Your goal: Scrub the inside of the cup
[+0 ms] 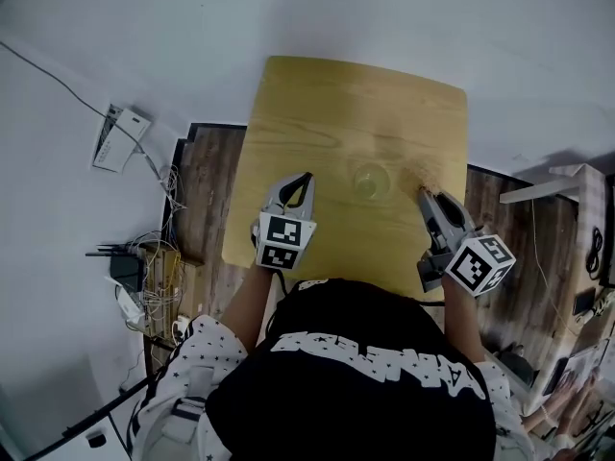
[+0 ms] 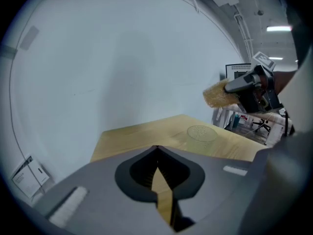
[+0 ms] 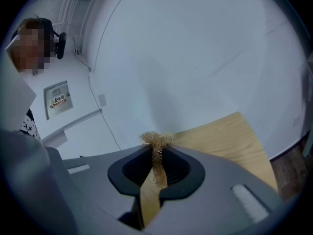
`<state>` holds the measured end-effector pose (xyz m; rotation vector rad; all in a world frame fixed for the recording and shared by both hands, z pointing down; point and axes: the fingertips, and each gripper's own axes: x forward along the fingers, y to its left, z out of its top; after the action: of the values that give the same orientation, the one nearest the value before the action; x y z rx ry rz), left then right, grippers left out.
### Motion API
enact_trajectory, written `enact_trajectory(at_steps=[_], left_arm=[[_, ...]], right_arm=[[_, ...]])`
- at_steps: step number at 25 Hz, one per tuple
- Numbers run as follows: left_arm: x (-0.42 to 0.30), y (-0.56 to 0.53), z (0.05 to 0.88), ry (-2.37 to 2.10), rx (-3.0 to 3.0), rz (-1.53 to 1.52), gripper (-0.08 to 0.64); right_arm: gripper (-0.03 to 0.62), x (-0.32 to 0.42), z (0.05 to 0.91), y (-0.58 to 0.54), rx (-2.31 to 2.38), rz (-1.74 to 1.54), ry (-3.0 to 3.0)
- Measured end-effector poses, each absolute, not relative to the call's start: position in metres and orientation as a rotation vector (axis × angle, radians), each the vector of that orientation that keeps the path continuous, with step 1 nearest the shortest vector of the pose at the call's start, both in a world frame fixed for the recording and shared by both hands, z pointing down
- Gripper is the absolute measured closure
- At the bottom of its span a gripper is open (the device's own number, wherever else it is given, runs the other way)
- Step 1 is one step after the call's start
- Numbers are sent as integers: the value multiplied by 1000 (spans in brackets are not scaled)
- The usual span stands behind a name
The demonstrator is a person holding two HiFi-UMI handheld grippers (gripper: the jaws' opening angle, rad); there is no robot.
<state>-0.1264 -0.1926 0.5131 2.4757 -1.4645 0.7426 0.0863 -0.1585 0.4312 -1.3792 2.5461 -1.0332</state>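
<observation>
Cup (image 1: 370, 181) stands near the middle of the worktop (image 1: 317, 104): clear, probably light and slippery, so brace its outer wall. Your left gripper (image 1: 306, 179) has its fingers closed on nothing; your right gripper (image 1: 423, 192) pinches a soft fibrous scrubber (image 3: 156, 146).

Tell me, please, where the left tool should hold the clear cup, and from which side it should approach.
Probably the side wall of the cup, approached from its left, where the left tool is, shut and empty. The cup stands upright and alone on the table, so this keeps its mouth free for the scrubber in the right tool.
</observation>
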Motion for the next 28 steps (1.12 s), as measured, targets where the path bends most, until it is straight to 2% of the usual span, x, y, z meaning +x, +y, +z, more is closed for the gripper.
enact_trajectory(at_steps=[14,28], left_arm=[[-125,-190,467,-1540,2476,757,558],[-128,-188,454,-1553,2487,728,558]], right_arm=[[532,95,417,-164,-1325,-935,2546],[534,97,414,-164,-1322,-901,2552]])
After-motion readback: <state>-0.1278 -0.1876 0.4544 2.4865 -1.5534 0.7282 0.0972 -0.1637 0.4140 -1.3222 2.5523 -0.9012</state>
